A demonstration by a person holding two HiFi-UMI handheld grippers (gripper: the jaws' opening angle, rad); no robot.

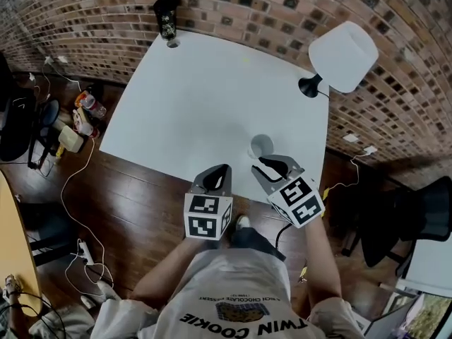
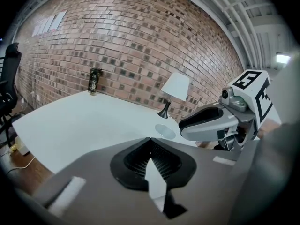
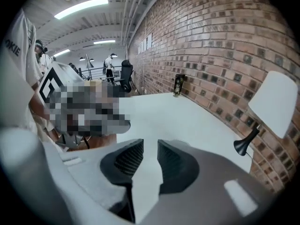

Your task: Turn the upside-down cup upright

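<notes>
A white cup (image 1: pixel 261 147) stands near the front edge of the white table (image 1: pixel 198 97), its round mouth facing up. The left gripper view shows the cup (image 2: pixel 165 131) as a pale oval on the tabletop. My right gripper (image 1: pixel 272 167) hovers just in front of the cup, clear of it. In the right gripper view this gripper (image 3: pixel 150 149) is open with only bare table between its pads. My left gripper (image 1: pixel 217 179) hangs over the table's front edge, left of the cup, and is shut and empty (image 2: pixel 150 139).
A white-shaded lamp (image 1: pixel 342 55) on a black base stands at the table's right side by the brick wall. A dark can (image 1: pixel 167 16) sits at the far corner. Cables and clutter (image 1: pixel 78 119) lie on the floor at left, and a black chair (image 1: pixel 409 217) is at right.
</notes>
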